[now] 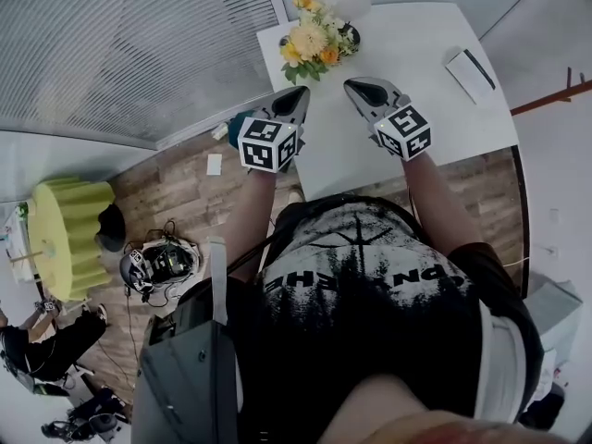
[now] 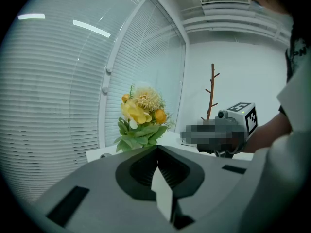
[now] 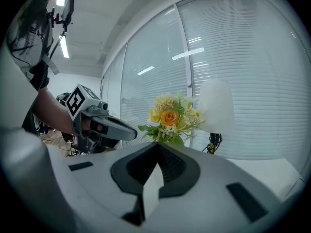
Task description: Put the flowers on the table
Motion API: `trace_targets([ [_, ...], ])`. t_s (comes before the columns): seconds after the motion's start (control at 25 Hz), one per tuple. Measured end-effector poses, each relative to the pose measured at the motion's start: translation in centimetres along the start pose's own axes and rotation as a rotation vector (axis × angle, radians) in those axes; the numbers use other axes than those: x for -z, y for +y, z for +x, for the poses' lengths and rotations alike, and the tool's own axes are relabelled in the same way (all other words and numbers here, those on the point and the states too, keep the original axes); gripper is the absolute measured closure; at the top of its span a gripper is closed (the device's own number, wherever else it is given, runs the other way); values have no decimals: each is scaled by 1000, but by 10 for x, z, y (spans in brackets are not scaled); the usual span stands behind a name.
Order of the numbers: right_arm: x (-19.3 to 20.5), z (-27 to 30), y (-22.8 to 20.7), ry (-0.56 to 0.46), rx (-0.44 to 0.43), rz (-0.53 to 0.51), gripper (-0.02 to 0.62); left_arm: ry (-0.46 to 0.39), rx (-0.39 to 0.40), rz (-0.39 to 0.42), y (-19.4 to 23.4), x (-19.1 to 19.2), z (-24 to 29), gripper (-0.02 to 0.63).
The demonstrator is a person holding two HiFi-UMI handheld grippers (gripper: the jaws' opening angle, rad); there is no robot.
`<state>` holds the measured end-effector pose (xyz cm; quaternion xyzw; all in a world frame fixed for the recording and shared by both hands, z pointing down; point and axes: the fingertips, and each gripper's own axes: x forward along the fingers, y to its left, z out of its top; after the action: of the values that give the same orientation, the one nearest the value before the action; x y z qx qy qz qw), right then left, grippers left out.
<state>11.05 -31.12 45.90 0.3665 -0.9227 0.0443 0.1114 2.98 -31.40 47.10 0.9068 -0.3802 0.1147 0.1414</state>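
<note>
A bunch of yellow and orange flowers (image 1: 314, 40) with green leaves stands on the far left corner of the white table (image 1: 416, 54). My left gripper (image 1: 298, 93) and right gripper (image 1: 354, 85) hover side by side just short of the bunch, both pointing at it. Each has its jaws shut with nothing between them. In the left gripper view the flowers (image 2: 141, 118) rise just beyond the shut jaw tips (image 2: 157, 147). The right gripper view shows the flowers (image 3: 170, 118) past its own shut tips (image 3: 156, 143), with the left gripper (image 3: 131, 131) to the side.
A white notebook with a pen (image 1: 470, 70) lies at the table's far right. Slatted window blinds (image 1: 139, 44) run behind the table corner. A bare wooden coat stand (image 2: 211, 93) is beyond the table. On the floor at the left are a yellow-green round stool (image 1: 69, 234) and some gear (image 1: 157, 265).
</note>
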Motion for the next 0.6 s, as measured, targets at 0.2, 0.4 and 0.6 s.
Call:
trace_targets([
  [0.2, 0, 4, -2, 5, 7, -1, 578, -1, 7, 7, 2, -2, 2, 594],
  [0.4, 4, 5, -4, 13, 4, 4, 578, 5, 7, 9, 2, -1, 4, 594],
  [0.6, 2, 8, -1, 7, -6, 10, 578, 10, 8, 13, 4, -2, 2, 595],
])
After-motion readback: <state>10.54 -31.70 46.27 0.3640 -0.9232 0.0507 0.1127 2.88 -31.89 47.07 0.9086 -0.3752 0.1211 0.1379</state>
